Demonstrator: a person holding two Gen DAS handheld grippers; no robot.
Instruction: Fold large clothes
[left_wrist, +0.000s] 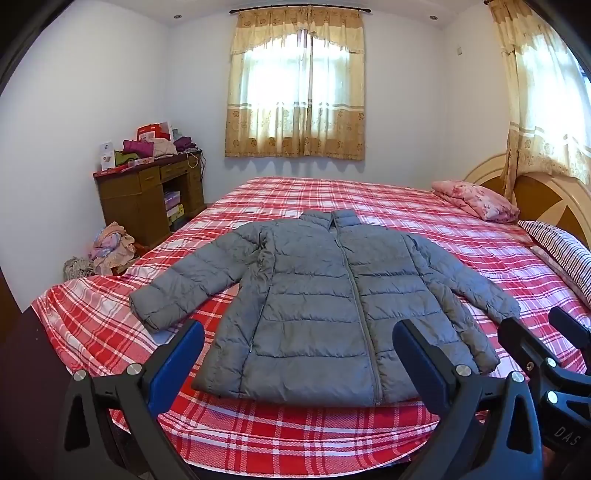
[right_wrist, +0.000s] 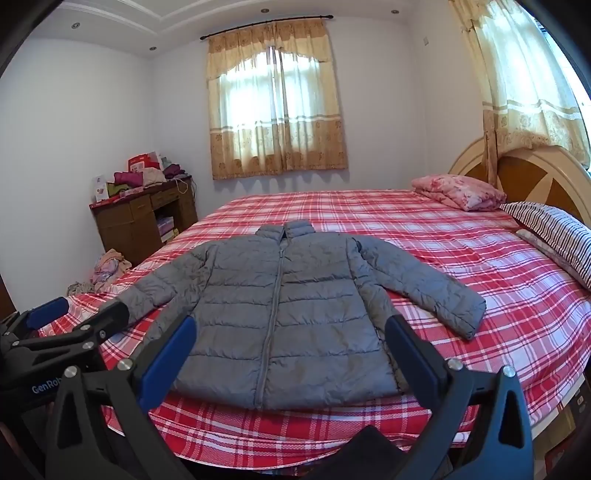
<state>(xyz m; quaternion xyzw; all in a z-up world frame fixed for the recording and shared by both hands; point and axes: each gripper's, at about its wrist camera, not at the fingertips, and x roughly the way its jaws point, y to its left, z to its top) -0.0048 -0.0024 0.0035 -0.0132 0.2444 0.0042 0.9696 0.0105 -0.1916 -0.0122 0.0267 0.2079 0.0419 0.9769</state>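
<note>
Plaid bed (left_wrist: 369, 206): jacket (left_wrist: 314, 302) flat, seemingly beyond tools.

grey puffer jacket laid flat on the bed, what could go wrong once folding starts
1. The grey puffer jacket looks slick and puffy, so a folded sleeve may spring back or slide off the body.
2. Its hem lies close to the near edge of the bed; a tug toward the person could drag it off.
3. Both tongs, left and right, are open and side by side, so they could collide when crossing over.

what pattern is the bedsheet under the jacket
Red and white plaid bedsheet, clearest in the right wrist view.
</note>
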